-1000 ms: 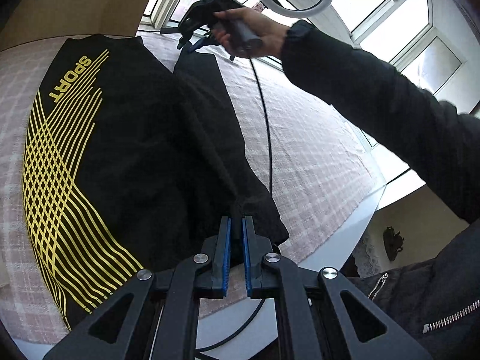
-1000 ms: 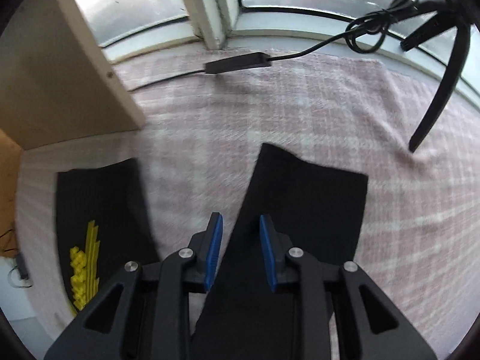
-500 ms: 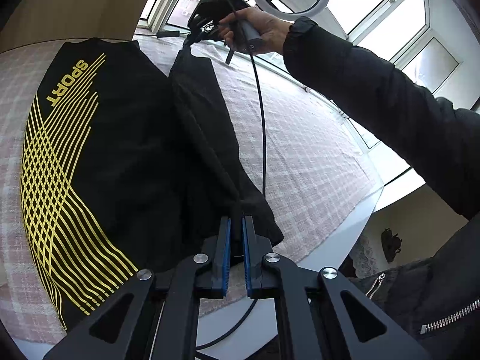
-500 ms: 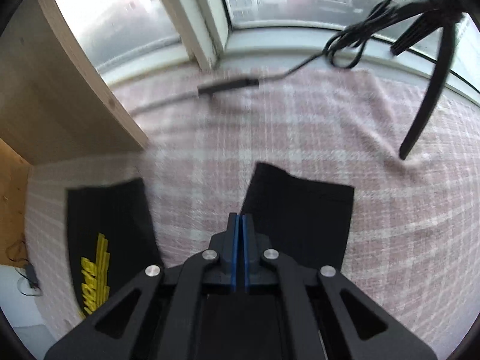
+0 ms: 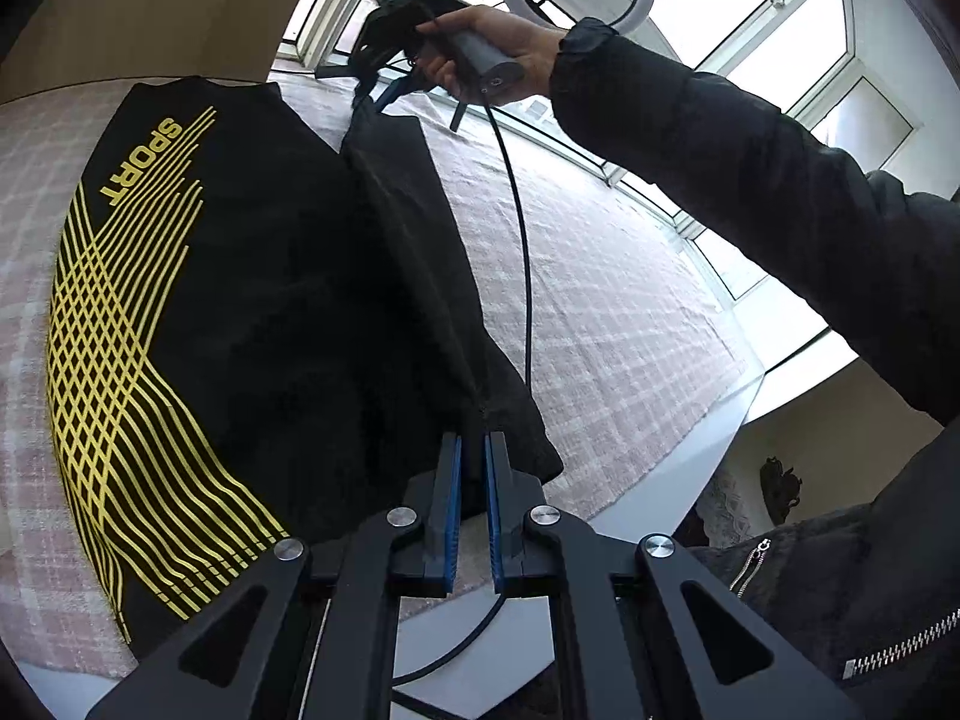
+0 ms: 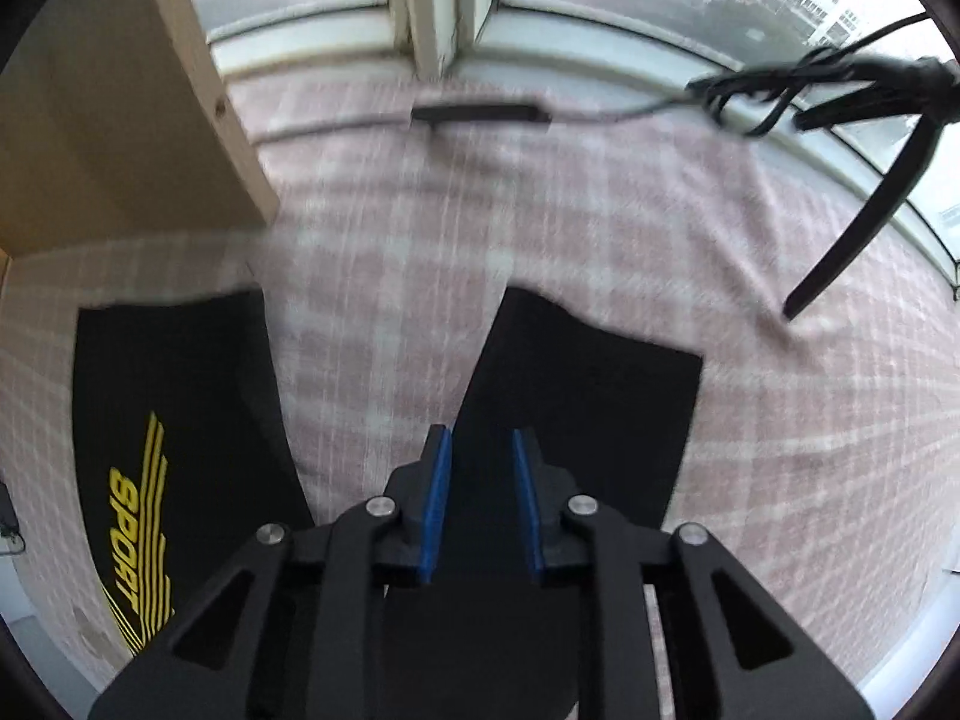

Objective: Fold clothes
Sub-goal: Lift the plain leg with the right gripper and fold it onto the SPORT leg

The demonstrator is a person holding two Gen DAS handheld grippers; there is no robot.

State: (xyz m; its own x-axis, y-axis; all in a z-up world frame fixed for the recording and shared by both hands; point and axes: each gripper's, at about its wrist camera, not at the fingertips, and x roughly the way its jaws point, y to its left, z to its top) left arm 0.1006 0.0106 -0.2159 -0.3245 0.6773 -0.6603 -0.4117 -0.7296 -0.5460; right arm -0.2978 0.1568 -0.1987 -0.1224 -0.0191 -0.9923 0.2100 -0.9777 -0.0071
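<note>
The black trousers (image 5: 252, 312), printed with yellow stripes and the word SPORT, lie spread on a pink checked cloth (image 5: 612, 324) that covers the table, one leg flat to the left and the other leg (image 5: 414, 252) drawn into a long ridge between the two grippers. The fabric looks thin, light and limp: it sags and creases wherever it is unsupported, so it will likely follow whichever end is lifted and slump in the middle; the hem and the waist edge seem the sensible places to pinch, since a grip in mid-leg would only bunch it. The left gripper (image 5: 472, 450) is nearly closed, its blue pads pinching a fold of the trousers' near edge. The right gripper (image 6: 478, 450), pointing down over the far leg end (image 6: 588, 396), has just been opening; its jaws stand a little apart, with dark fabric lying below them, and whether the pads still press any cloth cannot be told from the right wrist view, which is blurred. In the left wrist view the person's right hand (image 5: 498, 54) holds that gripper above the hem, but its fingertips are lost against the black cloth. The waistband is hidden beneath the left gripper's body, and the trousers' lower-left corner is cut off by the frame.
</note>
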